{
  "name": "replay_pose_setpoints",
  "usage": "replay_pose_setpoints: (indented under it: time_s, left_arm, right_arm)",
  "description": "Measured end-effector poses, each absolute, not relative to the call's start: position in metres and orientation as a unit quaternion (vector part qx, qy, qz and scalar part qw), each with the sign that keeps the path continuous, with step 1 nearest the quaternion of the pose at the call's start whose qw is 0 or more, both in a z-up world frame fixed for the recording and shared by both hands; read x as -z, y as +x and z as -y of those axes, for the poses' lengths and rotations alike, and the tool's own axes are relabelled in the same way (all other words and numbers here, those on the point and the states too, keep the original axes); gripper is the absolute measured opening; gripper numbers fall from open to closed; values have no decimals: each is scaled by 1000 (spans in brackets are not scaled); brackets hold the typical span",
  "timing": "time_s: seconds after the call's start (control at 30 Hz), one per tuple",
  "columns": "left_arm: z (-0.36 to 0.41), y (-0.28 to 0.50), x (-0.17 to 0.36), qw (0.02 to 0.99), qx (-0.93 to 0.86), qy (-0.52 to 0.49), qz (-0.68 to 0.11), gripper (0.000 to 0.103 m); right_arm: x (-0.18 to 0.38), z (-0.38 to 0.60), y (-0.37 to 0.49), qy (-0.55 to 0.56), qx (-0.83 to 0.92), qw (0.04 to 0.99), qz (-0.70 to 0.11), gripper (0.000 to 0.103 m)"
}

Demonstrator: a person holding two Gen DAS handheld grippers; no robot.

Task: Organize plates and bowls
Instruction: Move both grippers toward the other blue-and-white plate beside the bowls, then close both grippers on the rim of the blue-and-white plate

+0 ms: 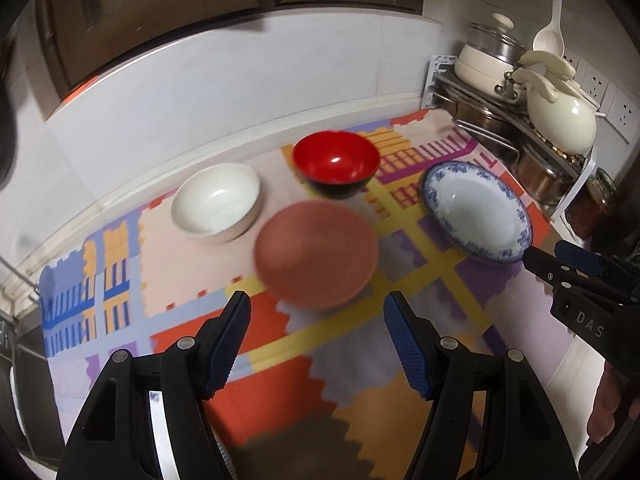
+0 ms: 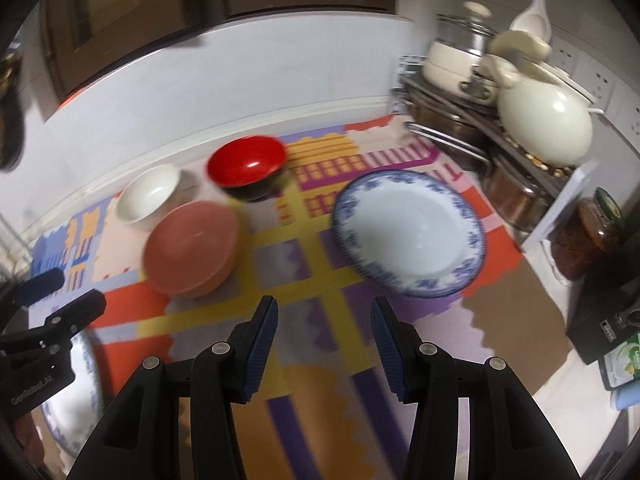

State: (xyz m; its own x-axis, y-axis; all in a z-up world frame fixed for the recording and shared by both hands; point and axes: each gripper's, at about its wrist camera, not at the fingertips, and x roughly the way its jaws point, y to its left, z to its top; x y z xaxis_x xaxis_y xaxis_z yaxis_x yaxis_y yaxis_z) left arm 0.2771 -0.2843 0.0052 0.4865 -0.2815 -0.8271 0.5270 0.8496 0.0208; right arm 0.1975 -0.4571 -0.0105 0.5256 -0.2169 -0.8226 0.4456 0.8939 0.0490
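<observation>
On the colourful mat [image 1: 192, 240] stand a white bowl [image 1: 216, 202], a red bowl with a black outside [image 1: 336, 162], a pink bowl [image 1: 316, 254] and a blue-and-white plate [image 1: 478, 210]. My left gripper [image 1: 316, 320] is open and empty, just in front of the pink bowl. My right gripper [image 2: 324, 320] is open and empty, in front of the blue-and-white plate [image 2: 410, 232]. The right wrist view also shows the pink bowl [image 2: 190, 252], red bowl [image 2: 246, 166], white bowl [image 2: 148, 192], and a second blue-patterned plate [image 2: 76, 400] at lower left under the left gripper [image 2: 60, 296].
A metal rack [image 1: 504, 128] with cream pots and steel pans stands at the back right corner. A jar [image 2: 592, 228] and dark boxes [image 2: 604, 320] stand at the right. A white wall ledge [image 1: 240, 92] runs behind the mat.
</observation>
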Motion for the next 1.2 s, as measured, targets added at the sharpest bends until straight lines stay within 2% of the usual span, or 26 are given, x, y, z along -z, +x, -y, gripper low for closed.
replay_pose_setpoints:
  time_s: [0.7, 1.2]
  left_arm:
    - [435, 329, 10, 835, 261, 152, -460, 68]
    - [505, 370, 86, 811, 245, 178, -501, 68]
  right_arm:
    - [44, 603, 206, 211, 274, 836, -425, 49]
    - [107, 666, 221, 258, 327, 809, -414, 49]
